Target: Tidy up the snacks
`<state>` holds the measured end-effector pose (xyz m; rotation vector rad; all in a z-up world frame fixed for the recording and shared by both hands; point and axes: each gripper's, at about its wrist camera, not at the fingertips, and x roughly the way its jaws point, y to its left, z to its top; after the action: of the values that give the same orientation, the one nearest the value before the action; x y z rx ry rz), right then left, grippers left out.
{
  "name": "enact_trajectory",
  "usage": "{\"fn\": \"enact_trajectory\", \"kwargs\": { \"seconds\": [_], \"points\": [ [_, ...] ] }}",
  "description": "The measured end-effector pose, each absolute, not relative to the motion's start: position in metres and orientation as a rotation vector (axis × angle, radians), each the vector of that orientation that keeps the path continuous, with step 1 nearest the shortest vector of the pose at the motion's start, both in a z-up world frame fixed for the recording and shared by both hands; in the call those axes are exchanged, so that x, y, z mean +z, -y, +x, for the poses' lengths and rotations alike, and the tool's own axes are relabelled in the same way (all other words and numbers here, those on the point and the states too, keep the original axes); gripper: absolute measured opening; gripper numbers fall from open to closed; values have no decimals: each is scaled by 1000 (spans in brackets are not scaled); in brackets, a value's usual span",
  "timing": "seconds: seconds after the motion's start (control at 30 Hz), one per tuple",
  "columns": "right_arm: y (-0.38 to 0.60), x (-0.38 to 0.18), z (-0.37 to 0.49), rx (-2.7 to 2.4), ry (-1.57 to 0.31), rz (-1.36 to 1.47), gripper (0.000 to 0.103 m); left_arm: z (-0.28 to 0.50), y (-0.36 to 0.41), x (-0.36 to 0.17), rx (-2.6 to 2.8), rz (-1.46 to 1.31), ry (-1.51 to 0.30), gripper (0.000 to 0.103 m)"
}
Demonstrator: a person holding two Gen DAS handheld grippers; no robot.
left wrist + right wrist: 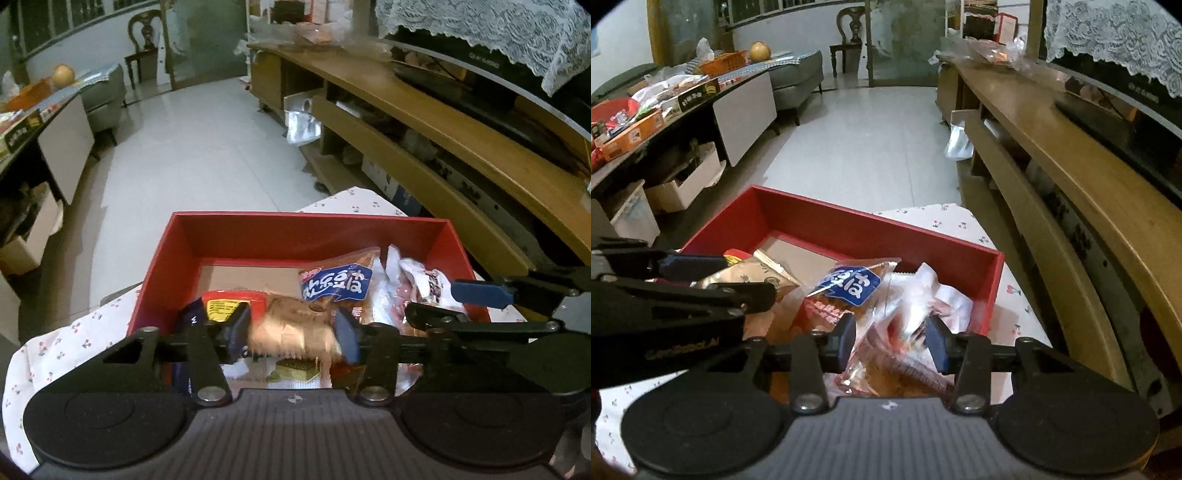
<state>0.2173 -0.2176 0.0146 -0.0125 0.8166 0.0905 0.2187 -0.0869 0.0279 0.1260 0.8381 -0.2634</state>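
Note:
A red box (306,221) (871,229) stands on a cherry-print cloth (74,332) (960,221) and holds several snack packets, among them a blue-labelled one (336,284) (849,284) and a red one with a yellow label (229,302). Over the box's near left part my left gripper (293,334) (750,279) is open. A tan packet (291,328) (746,275) lies smeared between its sharp fingers, apparently slipping free. My right gripper (892,343) (436,299) is shut on a clear red-and-white packet (886,332) (432,284) above the box's near right part.
A long wooden TV cabinet (443,110) (1071,147) runs along the right, close to the box. A low table (646,122) crowded with snack boxes stands at the left, with storage bins (679,188) below. White tiled floor (192,147) lies beyond.

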Motion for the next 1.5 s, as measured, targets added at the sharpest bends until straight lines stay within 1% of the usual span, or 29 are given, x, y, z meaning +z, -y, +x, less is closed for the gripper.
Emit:
{"fn": "enact_trajectory", "kwargs": {
  "seconds": [0.03, 0.07, 0.2, 0.37, 0.5, 0.57, 0.63, 0.8, 0.97, 1.2, 1.5],
  "points": [
    [218, 15, 217, 84, -819, -14, 66, 217, 85, 29, -255, 115, -841, 72],
    [220, 16, 215, 78, -818, -8, 66, 217, 83, 30, -253, 107, -840, 76],
    [221, 25, 205, 79, -798, 19, 69, 212, 82, 41, -258, 100, -823, 76],
    [221, 40, 183, 74, -761, 28, 71, 190, 73, 56, -261, 65, -786, 84],
    [225, 54, 158, 72, -734, 63, 71, 161, 65, 68, -243, 45, -746, 88],
    [226, 59, 143, 66, -721, 78, 71, 146, 62, 74, -223, 42, -719, 97],
    [225, 63, 128, 59, -709, 88, 71, 129, 59, 78, -197, 41, -699, 103],
    [226, 64, 84, 36, -703, 118, 71, 96, 51, 74, -163, 33, -688, 103],
    [223, 53, 46, 21, -730, 148, 71, 75, 43, 57, -163, 13, -744, 103],
    [208, 47, 13, 23, -746, 142, 71, 47, 40, 36, -132, 84, -793, 103],
    [196, 40, -14, 24, -760, 136, 71, 25, 31, 30, -165, 29, -829, 103]
  ]
}}
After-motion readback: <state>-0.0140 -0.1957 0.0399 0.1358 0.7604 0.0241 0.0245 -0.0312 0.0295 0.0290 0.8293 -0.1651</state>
